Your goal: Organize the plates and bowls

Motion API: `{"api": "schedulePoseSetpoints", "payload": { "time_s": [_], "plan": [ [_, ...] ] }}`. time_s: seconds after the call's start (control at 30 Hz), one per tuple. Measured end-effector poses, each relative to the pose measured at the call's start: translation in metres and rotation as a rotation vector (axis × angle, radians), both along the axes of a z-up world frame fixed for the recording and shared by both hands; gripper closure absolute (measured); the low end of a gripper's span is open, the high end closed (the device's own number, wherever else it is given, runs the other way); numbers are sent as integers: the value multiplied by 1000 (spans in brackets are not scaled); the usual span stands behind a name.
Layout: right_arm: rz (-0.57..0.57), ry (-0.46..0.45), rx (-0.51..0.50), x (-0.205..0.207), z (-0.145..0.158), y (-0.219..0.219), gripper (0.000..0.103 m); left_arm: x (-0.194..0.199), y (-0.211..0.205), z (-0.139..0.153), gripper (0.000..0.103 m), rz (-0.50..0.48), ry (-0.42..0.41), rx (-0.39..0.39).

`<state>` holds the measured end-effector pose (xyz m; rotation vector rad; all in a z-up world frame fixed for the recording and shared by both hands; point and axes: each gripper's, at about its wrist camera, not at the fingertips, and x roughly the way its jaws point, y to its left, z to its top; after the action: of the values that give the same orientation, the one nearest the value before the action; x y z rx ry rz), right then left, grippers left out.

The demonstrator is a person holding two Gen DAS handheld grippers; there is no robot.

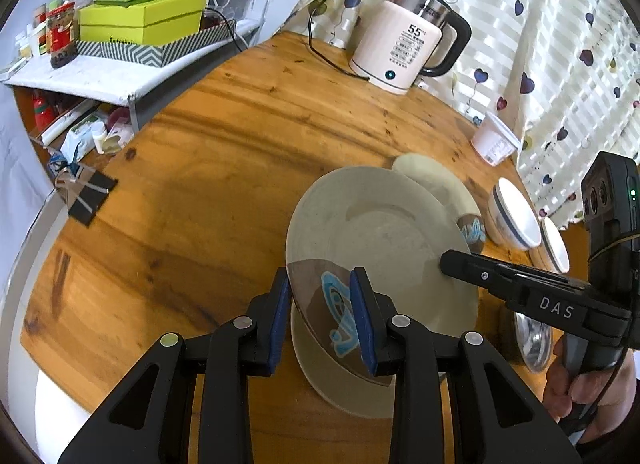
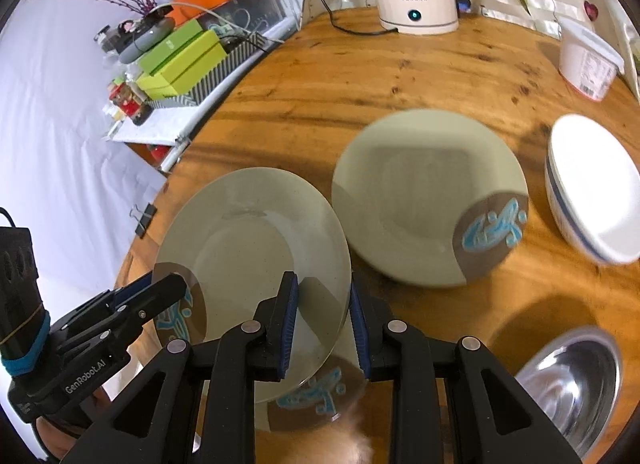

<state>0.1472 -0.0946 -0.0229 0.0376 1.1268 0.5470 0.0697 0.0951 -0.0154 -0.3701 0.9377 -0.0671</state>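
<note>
Two close downward wrist views, shared plate.

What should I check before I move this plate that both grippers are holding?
1. Left gripper on the held plate: ok, its fingers pinch the rim at the brown patch.
2. Right gripper on the same plate: ok, its fingers pinch the rim on the other side.
3. Held plate level: not ok, it is tilted.
4. Clear of the lower plate: ok, it looks raised above it.
5. Far plate on the table free to stack on: ok, nothing lies in it.
6. Room beside the white bowls: cannot tell.
</note>
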Motion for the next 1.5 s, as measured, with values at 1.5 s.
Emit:
{"api": "schedulePoseSetpoints", "payload": {
  "time_s": [1.5],
  "plan": [
    [1, -40, -103, -30, -22, -5, 73, -12, -19, -20, 72, -27, 48, 75]
  ]
}}
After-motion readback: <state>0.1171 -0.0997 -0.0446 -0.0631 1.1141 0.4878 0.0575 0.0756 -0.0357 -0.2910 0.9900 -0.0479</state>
